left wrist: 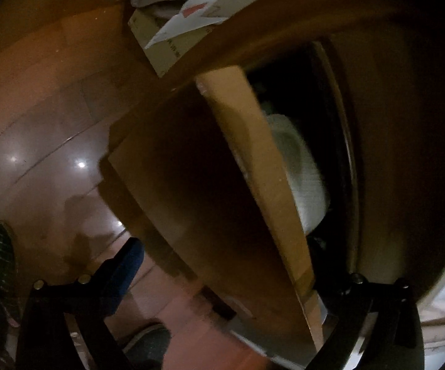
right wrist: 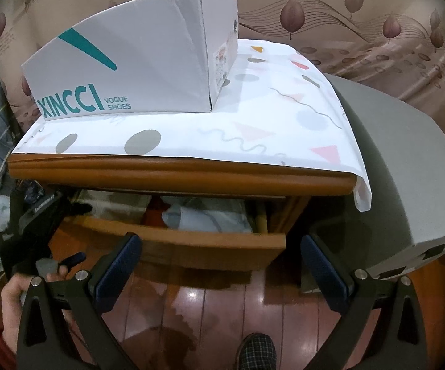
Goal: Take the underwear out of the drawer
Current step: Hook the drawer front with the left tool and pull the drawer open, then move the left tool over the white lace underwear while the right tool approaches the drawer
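Right wrist: underwear (right wrist: pixel 207 217), apparently, beyond hand-held gripper (right wrist: pixel 219 265).

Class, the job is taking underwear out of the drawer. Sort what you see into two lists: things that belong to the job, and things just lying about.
Belongs to the job:
- drawer, pulled open
- pale folded cloth inside it, probably the underwear
- left hand-held gripper, open at the drawer front
- right hand-held gripper, open

Just lying about:
- shoe box
- patterned cover
- grey box

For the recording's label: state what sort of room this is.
Probably a bedroom: a wooden nightstand with its drawer open on folded clothing, a shoe box on top, wood floor.
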`<state>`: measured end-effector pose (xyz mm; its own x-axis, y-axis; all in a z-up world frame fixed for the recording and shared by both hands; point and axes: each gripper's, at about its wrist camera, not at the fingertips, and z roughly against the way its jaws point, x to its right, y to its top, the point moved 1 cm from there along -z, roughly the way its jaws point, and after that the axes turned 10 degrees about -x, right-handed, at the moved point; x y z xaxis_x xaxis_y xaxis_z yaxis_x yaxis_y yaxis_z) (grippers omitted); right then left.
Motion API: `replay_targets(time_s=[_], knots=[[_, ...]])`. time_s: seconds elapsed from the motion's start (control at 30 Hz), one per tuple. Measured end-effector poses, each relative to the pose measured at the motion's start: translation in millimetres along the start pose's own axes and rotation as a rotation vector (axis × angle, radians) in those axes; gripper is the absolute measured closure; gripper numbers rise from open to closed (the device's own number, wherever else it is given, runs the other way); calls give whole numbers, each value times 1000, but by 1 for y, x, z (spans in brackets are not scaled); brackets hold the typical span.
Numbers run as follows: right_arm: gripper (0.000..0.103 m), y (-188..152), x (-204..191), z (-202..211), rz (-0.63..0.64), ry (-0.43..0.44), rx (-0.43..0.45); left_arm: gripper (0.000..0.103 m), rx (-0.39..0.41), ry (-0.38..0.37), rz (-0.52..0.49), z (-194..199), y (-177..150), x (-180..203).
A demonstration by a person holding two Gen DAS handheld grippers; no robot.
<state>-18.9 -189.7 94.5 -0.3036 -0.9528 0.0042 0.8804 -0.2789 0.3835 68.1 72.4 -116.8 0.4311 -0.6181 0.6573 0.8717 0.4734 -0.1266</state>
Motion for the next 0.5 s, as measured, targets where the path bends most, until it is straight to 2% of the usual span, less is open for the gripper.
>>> replay_targets(time_s=[0.33,0.5], knots=[[1,0,0,0,-2,-12,-1,0,-37,130,-91,34,-25,-8],[1,2,4,1,-14,-17,0,0,-47,188,-132,38,-38,-11]])
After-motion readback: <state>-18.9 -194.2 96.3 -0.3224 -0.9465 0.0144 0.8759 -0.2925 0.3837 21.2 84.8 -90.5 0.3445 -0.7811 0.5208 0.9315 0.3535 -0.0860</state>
